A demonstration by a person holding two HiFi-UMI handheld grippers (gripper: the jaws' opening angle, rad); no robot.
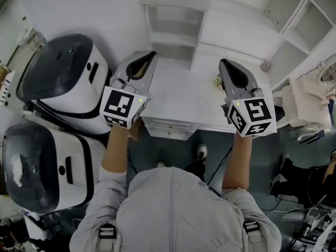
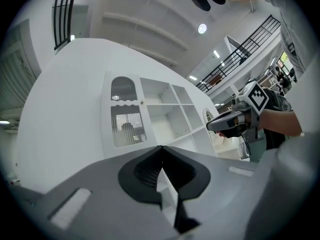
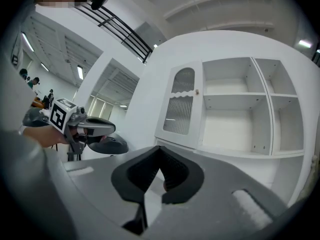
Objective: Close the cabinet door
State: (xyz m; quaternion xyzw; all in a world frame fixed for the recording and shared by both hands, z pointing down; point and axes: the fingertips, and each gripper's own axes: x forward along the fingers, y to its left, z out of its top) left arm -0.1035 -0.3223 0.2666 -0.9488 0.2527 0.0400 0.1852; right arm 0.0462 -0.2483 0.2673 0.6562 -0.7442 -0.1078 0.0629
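Note:
The white cabinet (image 1: 236, 33) stands in front of me, with open shelves (image 3: 235, 109) on its right side. Its door (image 3: 180, 109), with an arched ribbed-glass window and a small knob (image 3: 197, 92), covers the left column (image 2: 125, 116) and looks flat against the cabinet front. My left gripper (image 1: 150, 55) is held level over the white counter (image 1: 178, 96), pointing at the door, jaws shut and empty (image 2: 161, 149). My right gripper (image 1: 222, 63) hangs beside it to the right, also shut with nothing in it (image 3: 160, 150). Neither gripper touches the cabinet.
Two white-and-black rounded machines (image 1: 63, 72) (image 1: 47, 167) stand at the left. A drawer front (image 1: 168, 127) sits under the counter edge. A small object (image 1: 218, 81) lies on the counter near the right gripper. More white shelving (image 1: 310, 14) and clutter (image 1: 315, 98) are at the right.

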